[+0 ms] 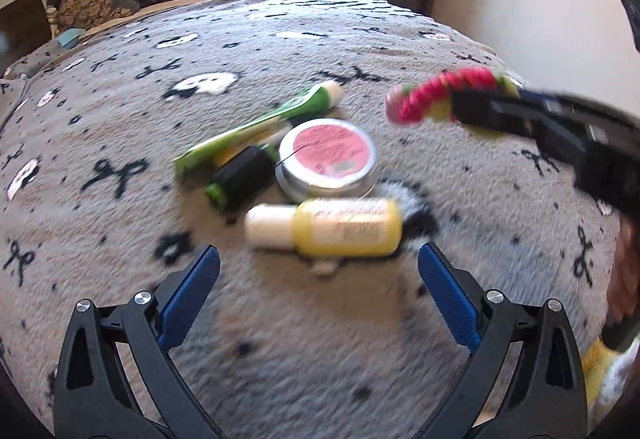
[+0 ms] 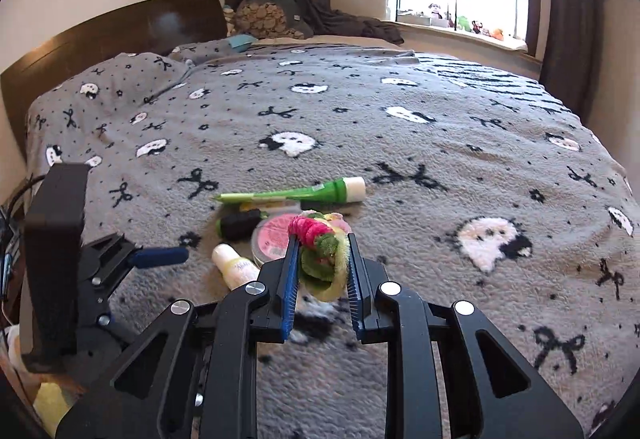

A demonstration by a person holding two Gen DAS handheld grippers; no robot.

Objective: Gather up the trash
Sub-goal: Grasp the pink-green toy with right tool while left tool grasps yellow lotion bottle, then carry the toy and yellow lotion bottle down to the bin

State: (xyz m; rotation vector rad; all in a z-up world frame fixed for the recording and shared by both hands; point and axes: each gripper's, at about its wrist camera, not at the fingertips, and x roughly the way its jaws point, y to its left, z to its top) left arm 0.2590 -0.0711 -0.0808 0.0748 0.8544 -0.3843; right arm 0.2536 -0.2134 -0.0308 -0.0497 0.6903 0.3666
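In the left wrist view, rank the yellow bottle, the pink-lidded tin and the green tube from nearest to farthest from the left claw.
1. Yellow bottle: lying on its side just ahead of the open left claw.
2. Pink-lidded tin: right behind the bottle, centre.
3. Green tube: farthest, slanting behind the tin toward the left.

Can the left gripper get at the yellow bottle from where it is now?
Probably yes. The left gripper is open, and the yellow bottle lies on its side on the blanket just ahead of the fingertips with nothing between. The round tin sits close behind it.
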